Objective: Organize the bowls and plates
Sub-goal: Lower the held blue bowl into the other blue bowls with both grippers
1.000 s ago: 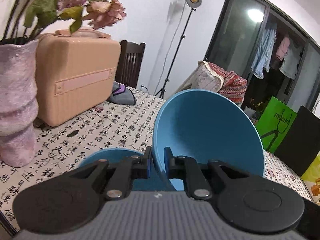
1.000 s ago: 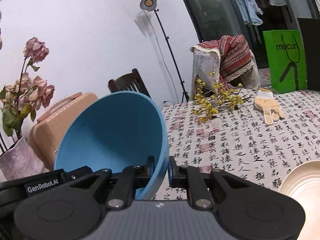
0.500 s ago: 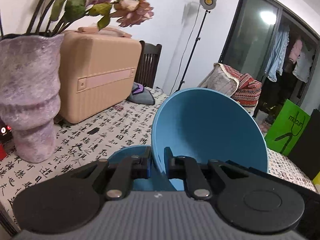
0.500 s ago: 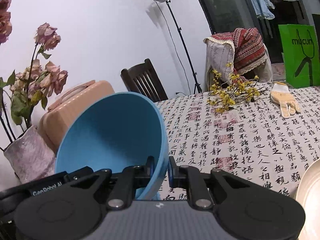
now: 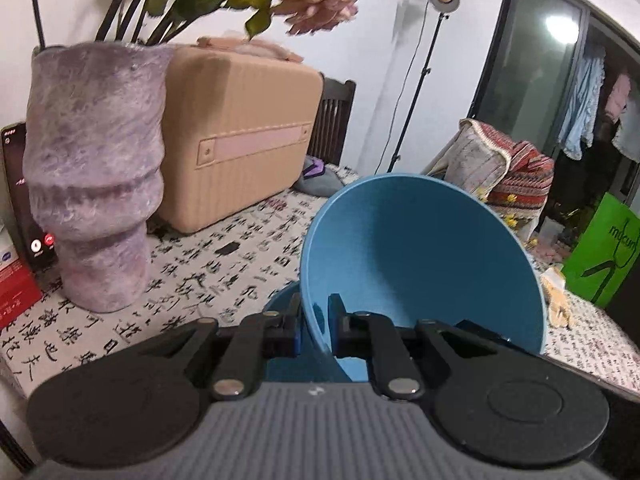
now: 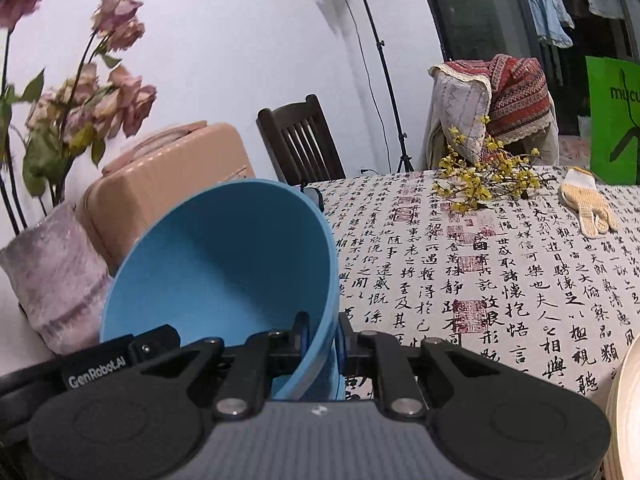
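A blue bowl [image 5: 420, 260] hangs tilted above the table, gripped on two opposite sides of its rim. My left gripper [image 5: 314, 320] is shut on its left rim. My right gripper [image 6: 320, 332] is shut on the right rim of the same bowl [image 6: 224, 272]. The left gripper's black body [image 6: 120, 356] shows at that bowl's far side in the right wrist view. A second blue bowl [image 5: 282, 304] sits on the table just under the held one, mostly hidden by it and by my fingers. A cream plate [image 6: 624, 400] lies at the right edge.
A purple vase [image 5: 96, 184] with dried roses stands close on the left, a peach case [image 5: 240, 136] behind it. A phone [image 5: 20, 196] and a red box [image 5: 16, 292] sit at the far left. Yellow flower sprigs [image 6: 484, 180] and a glove [image 6: 588, 204] lie on the calligraphy tablecloth [image 6: 480, 272].
Both grippers have carried the blue bowl lower and toward the vase, which now looms larger. The bowl underneath is more covered by the held one.
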The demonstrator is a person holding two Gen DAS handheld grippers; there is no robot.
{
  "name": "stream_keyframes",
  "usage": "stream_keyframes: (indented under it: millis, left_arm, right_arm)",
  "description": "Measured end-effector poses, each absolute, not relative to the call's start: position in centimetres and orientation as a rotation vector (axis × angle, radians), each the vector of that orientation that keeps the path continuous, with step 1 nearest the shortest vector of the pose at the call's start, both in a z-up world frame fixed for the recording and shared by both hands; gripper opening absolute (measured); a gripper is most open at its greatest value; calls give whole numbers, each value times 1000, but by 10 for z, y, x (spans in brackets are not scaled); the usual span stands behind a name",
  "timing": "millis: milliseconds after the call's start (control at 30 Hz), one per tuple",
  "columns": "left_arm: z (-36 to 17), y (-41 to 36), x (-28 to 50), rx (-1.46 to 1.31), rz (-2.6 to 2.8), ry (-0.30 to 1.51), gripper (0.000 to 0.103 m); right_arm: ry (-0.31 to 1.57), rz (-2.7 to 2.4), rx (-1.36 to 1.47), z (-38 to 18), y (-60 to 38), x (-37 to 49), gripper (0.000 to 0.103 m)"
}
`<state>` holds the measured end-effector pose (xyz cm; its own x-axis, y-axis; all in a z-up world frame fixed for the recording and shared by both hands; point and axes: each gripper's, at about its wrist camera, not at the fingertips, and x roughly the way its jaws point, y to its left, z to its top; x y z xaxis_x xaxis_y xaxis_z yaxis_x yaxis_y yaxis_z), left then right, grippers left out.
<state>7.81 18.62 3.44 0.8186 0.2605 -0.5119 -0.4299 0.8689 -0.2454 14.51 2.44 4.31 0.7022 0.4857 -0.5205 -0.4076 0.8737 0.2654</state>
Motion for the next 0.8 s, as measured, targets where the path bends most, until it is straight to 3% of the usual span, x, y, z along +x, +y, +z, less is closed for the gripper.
stream_keyframes:
  millis: [800]
  left_arm:
    - [13, 196, 79, -349, 404, 543, 12]
  right_arm:
    - [504, 438, -72, 31, 58, 127, 13]
